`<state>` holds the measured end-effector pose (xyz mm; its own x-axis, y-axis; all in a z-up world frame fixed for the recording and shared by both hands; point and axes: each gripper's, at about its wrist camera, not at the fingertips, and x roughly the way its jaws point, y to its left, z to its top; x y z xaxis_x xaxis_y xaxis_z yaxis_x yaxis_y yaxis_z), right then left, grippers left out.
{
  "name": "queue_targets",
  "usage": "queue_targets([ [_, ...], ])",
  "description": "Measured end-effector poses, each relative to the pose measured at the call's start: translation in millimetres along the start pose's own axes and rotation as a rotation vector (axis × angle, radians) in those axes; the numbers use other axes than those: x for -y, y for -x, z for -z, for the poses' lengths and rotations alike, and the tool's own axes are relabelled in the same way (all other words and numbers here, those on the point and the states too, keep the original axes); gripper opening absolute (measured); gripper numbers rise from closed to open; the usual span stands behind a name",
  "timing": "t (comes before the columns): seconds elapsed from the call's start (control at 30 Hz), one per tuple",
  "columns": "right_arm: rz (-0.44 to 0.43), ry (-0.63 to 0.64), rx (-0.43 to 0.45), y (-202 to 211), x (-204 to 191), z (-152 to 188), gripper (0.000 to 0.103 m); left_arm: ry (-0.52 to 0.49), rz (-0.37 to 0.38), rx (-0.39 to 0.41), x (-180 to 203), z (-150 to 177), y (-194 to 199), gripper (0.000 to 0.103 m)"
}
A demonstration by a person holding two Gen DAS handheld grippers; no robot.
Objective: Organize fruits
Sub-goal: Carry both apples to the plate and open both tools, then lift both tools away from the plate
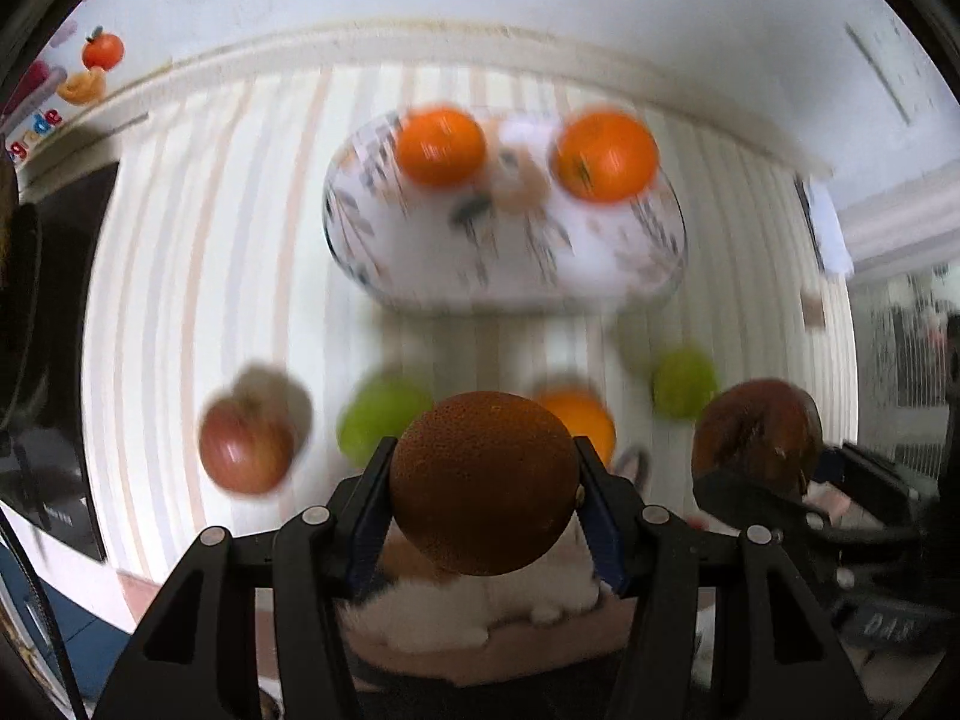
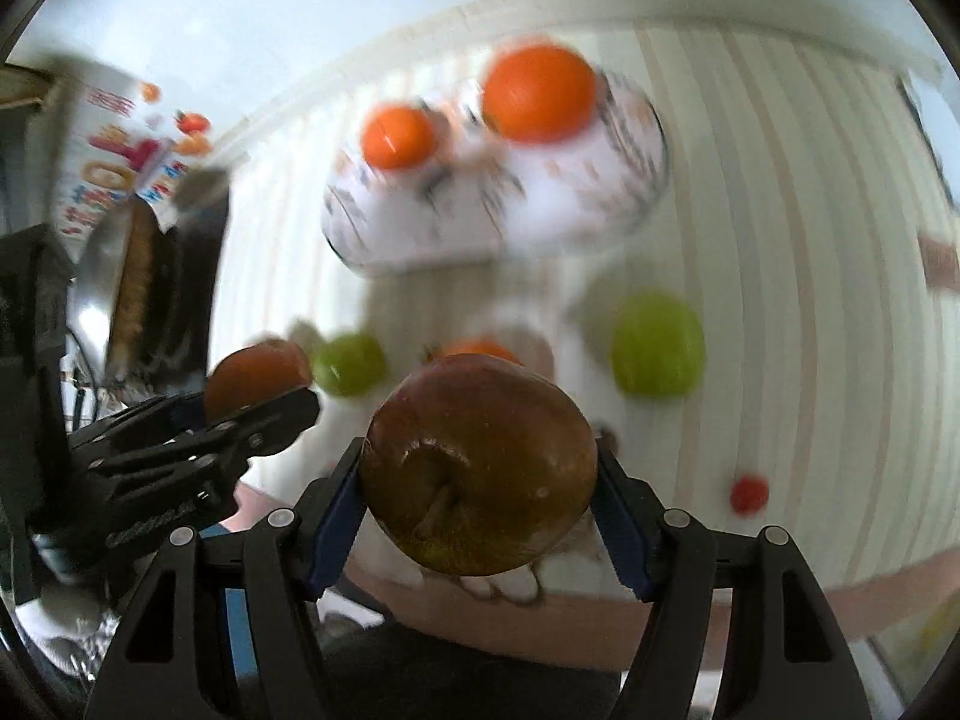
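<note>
- Round orange fruits: four. Two sit in the bowl, one lies on the striped cloth, and one is held between gripper fingers.
- Red apples: two. One lies on the cloth; the other is held between gripper fingers.
- Round green fruits: two, both on the cloth.
- Small red round thing: one, on the cloth; too blurred to identify.
- Patterned white bowl: one.
- Black two-finger grippers: two.
</note>
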<state>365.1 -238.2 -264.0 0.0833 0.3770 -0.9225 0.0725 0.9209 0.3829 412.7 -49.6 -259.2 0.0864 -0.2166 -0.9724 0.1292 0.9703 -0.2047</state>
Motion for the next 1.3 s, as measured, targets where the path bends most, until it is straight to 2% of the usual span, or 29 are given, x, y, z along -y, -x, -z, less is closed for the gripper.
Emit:
queue_targets([
  [0.1, 0.009, 0.02, 0.042, 4, -10, -30, 0.072, 0.028, -0.01, 0.014, -13, -35, -3, 0.053],
  [0.2, 0.025, 0.025, 0.058, -10, -14, -62, 0.072, 0.061, -0.015, -0.007, -27, -73, -17, 0.053],
  [0.33, 0.024, 0.02, 0.024, -53, -24, -101, 0.072, 0.073, -0.021, -0.073, -45, -107, -46, 0.053],
  [0.43, 0.018, 0.013, -0.013, -88, -30, -121, 0.072, 0.057, -0.057, -0.121, -50, -123, -68, 0.053],
  [0.5, 0.02, 0.013, -0.032, -105, -34, -128, 0.072, 0.049, -0.086, -0.147, -50, -127, -78, 0.053],
  [0.63, 0.036, 0.034, -0.056, -128, -40, -139, 0.072, 0.077, -0.063, -0.194, -57, -128, -93, 0.053],
  [1.0, 0.003, 0.025, -0.136, -155, -39, -143, 0.073, 0.098, -0.09, -0.212, -58, -128, -107, 0.054],
  [1.13, 0.011, 0.041, -0.15, -152, -41, -143, 0.087, 0.106, -0.085, -0.2, -59, -129, -102, 0.065],
  [1.17, 0.015, 0.045, -0.149, -150, -42, -142, 0.088, 0.109, -0.081, -0.197, -59, -128, -99, 0.07],
  [1.3, 0.042, 0.051, -0.132, -133, -42, -136, 0.093, 0.099, -0.088, -0.162, -55, -124, -80, 0.075],
])
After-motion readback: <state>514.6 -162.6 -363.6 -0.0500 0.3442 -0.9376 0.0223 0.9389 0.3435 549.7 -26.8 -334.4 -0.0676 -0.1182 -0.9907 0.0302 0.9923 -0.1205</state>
